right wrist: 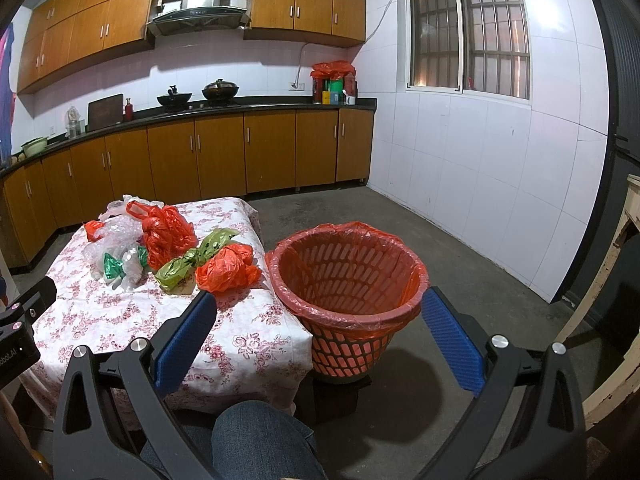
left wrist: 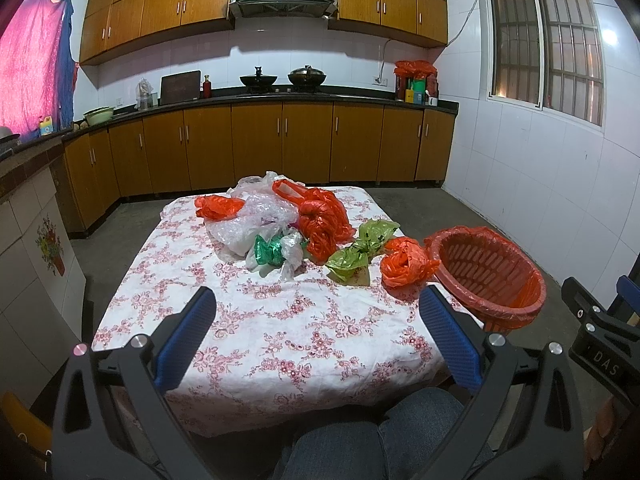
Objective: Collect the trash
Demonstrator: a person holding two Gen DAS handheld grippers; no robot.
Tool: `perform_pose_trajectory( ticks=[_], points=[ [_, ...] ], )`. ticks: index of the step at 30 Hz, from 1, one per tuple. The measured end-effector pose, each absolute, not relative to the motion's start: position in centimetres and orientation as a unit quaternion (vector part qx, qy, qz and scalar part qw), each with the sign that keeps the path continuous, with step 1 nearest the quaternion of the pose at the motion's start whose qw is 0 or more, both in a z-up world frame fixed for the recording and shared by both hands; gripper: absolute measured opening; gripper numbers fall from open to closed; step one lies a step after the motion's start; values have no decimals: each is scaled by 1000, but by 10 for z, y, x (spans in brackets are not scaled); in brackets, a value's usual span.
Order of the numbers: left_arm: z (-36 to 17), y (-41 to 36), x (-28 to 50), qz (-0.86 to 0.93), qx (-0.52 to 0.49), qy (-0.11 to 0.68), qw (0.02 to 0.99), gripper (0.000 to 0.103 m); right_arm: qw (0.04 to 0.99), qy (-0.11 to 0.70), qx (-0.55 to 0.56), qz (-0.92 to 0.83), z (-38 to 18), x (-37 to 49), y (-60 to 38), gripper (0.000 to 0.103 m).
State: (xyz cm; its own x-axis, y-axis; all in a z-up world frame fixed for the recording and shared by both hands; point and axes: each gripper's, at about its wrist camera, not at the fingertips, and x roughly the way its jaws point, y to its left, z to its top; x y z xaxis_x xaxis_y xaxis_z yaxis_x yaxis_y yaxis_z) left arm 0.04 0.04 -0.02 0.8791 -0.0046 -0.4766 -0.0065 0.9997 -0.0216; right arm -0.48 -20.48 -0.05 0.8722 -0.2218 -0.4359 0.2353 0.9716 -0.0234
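Note:
Crumpled plastic bags lie in a heap on the flowered tablecloth: an orange bag nearest the bin, a light green bag, a big orange bag, clear bags and a dark green one. An orange-lined basket bin stands beside the table's right edge. My left gripper hovers open over the near part of the table, short of the heap. My right gripper is open too, held in front of the bin, with the orange bag just beyond its left finger.
A person's knees in jeans are at the table's near edge. Wooden cabinets and a dark counter with woks run along the far wall. Bare concrete floor lies right of the bin. A pale wooden frame stands at far right.

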Motion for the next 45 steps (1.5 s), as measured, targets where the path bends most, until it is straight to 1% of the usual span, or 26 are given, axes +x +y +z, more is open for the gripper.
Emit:
perform_pose_trajectory(
  ticks=[11, 17, 26, 33, 36, 39, 42, 45],
  points=[
    [-2, 1, 1, 6, -12, 250, 968, 99, 967, 223, 13, -120, -4, -1, -204, 101],
    [-17, 9, 13, 25, -18, 262, 965, 99, 968, 224, 7, -110, -9, 17, -201, 101],
    [-34, 51, 47, 59, -39, 277, 958, 99, 963, 258, 20, -71, -24, 78, -186, 101],
    [-43, 87, 86, 90, -60, 279, 954, 99, 955, 292, 30, -40, -47, 145, -164, 101],
    [-48, 100, 101, 99, -66, 283, 952, 99, 948, 315, 39, -29, -61, 173, -158, 95],
    [-55, 112, 117, 103, -74, 289, 949, 99, 941, 334, 43, -37, -75, 197, -156, 93],
    [-60, 120, 131, 107, -79, 294, 947, 99, 934, 350, 49, -41, -87, 217, -157, 89],
    [-65, 124, 143, 107, -78, 295, 946, 99, 931, 360, 41, -44, -97, 231, -156, 88]
  ],
)
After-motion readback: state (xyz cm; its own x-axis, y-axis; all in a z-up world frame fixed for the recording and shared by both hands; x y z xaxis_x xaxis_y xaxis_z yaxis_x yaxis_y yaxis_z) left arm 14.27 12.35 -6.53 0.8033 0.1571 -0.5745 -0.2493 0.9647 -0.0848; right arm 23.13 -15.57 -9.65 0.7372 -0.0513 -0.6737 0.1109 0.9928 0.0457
